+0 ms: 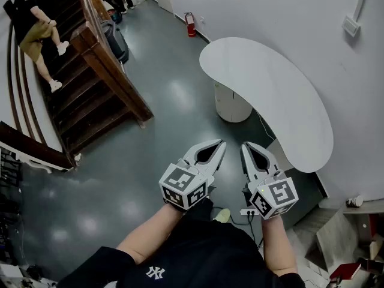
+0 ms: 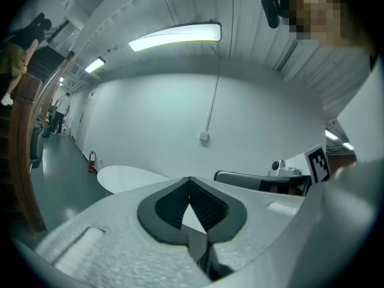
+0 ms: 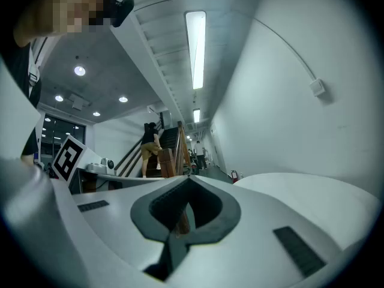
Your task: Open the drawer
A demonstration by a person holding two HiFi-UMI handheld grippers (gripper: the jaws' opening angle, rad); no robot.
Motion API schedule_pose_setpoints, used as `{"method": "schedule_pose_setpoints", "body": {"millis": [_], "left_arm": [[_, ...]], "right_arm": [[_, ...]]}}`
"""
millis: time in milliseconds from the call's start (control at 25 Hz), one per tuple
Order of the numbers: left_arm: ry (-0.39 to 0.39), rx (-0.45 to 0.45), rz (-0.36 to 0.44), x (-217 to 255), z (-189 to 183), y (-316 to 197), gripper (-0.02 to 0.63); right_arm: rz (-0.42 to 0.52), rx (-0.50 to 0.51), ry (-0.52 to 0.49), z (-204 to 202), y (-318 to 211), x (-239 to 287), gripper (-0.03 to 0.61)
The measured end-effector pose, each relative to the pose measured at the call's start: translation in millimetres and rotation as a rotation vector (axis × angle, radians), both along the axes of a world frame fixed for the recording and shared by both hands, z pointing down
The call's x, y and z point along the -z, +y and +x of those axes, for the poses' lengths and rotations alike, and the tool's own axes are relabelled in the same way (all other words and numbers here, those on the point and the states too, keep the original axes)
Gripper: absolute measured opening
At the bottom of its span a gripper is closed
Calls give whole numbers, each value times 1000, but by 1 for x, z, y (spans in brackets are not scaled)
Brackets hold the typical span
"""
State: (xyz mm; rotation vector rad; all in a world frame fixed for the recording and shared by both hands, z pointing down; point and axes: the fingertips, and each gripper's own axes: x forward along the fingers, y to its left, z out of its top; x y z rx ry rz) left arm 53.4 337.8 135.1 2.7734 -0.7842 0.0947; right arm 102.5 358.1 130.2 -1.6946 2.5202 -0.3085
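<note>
No drawer shows in any view. In the head view my left gripper (image 1: 220, 143) and right gripper (image 1: 245, 146) are held side by side at chest height over the grey floor (image 1: 120, 179), both pointing away from me. Each has its jaws shut tip to tip with nothing between them. The left gripper view shows the left gripper (image 2: 189, 179) closed, aimed at a white wall (image 2: 180, 119) and the white table (image 2: 129, 177). The right gripper (image 3: 189, 178) is likewise closed in its own view, facing the stairs (image 3: 168, 146).
A white curved table (image 1: 270, 89) on a round white base (image 1: 231, 104) stands ahead to the right against the wall. A wooden staircase (image 1: 90, 83) with a person (image 1: 36, 29) on it rises at the left. Cluttered shelving (image 1: 354, 239) sits at the lower right, and a red extinguisher (image 1: 191, 24) stands by the far wall.
</note>
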Motion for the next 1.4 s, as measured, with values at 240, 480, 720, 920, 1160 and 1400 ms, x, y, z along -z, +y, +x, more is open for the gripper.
{"method": "schedule_pose_setpoints", "body": {"millis": [240,480,720,920,1160,1400], "left_arm": [[0,-4,0,-1,1,-2,9],[3,-2,-3,-4,-6,-14,9],[-14,21,-20,-16,-12,-61,9],[-13,38,-38,-26,-29,-109,9],[-9,42,-43,-40,-47,-169,9],[-16,23,-34,-49,-56,-215,9]], "right_arm": [[2,-4,-4,1,-3,-1,14],[21,10,-57,-1,-11,2,14],[6,-24,-119,17,-51,-2,15],[-6,-38,-128,10,-93,-5,15],[-15,-43,-98,-9,-151,-7,15],[-12,-58,-70,-26,-197,-8,15]]}}
